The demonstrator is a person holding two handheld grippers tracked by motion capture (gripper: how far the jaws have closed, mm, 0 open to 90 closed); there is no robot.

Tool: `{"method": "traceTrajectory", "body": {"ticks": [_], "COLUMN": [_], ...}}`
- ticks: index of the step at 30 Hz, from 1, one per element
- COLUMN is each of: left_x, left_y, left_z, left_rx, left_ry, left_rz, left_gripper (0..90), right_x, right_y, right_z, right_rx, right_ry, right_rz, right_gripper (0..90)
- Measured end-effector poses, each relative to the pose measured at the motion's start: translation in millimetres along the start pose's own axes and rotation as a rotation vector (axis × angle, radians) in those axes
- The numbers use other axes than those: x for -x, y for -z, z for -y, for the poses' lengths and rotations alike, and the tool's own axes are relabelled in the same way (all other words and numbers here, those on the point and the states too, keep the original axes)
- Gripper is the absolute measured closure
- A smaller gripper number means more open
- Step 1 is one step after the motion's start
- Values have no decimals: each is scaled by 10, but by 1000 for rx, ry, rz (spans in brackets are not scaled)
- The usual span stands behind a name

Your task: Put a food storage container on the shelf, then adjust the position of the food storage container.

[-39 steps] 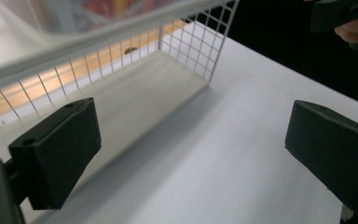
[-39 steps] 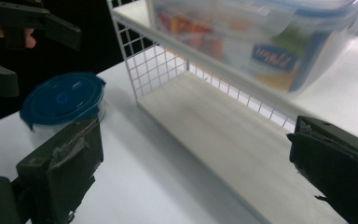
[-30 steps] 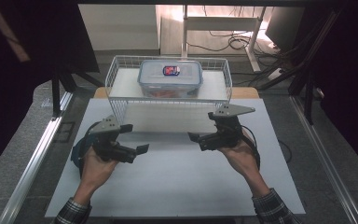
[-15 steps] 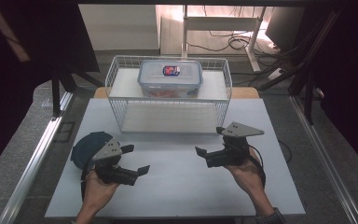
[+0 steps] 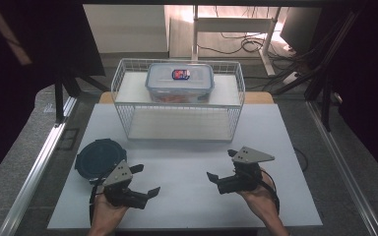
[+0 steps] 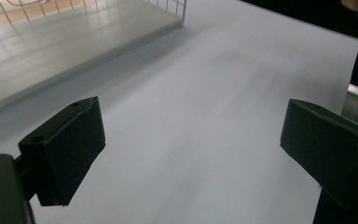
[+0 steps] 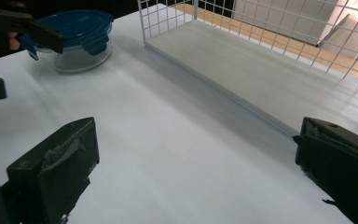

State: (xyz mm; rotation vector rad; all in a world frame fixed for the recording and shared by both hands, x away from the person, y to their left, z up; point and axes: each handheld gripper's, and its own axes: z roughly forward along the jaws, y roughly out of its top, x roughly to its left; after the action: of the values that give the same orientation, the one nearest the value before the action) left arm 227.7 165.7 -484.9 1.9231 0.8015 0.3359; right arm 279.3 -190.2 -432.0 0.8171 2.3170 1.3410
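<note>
A round clear container with a dark blue clip lid (image 5: pixel 100 158) sits at the table's left, just beside the left gripper (image 5: pixel 145 180), whose jaws gape empty. Behind stands a white wire rack (image 5: pixel 178 123). The right gripper (image 5: pixel 222 165) is likewise spread, holding nothing.

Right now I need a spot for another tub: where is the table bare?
The widest bare patch lies between the left gripper and right gripper, in front of the wire basket. The near-left corner is crowded by the round blue-lidded container.
</note>
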Motion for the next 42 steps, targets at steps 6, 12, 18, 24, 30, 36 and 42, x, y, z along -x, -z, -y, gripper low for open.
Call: {"method": "traceTrajectory", "body": {"ticks": [6,12,18,24,30,36,42], "left_x": [38,31,27,-69,-479,-926,-1376], "left_y": [-60,-82,-127,-91,113,239,409], "left_z": [146,245,238,117,-59,-118,-68], "left_rx": [-34,-70,-119,-106,-83,-109,-108], "left_ry": [-2,6,33,62,115,190,246], "left_rz": [-20,-30,-15,-28,-109,-232,-341], "left_gripper": [61,61,59,91,372,718,898], "right_x": [-91,-138,-126,-92,-68,-74,-67], "right_y": [-11,-30,-71,-89,-105,-132,-161], "right_z": [254,475,547,563,578,593,608], "right_rx": [1,-41,-66,-74,-84,-103,-118], "right_ry": [11,-2,-6,-10,-20,-7,-2], "right_rz": [-15,-26,-23,-13,-7,1,-1], "right_gripper": [0,0,0,0,0,4,8]}}
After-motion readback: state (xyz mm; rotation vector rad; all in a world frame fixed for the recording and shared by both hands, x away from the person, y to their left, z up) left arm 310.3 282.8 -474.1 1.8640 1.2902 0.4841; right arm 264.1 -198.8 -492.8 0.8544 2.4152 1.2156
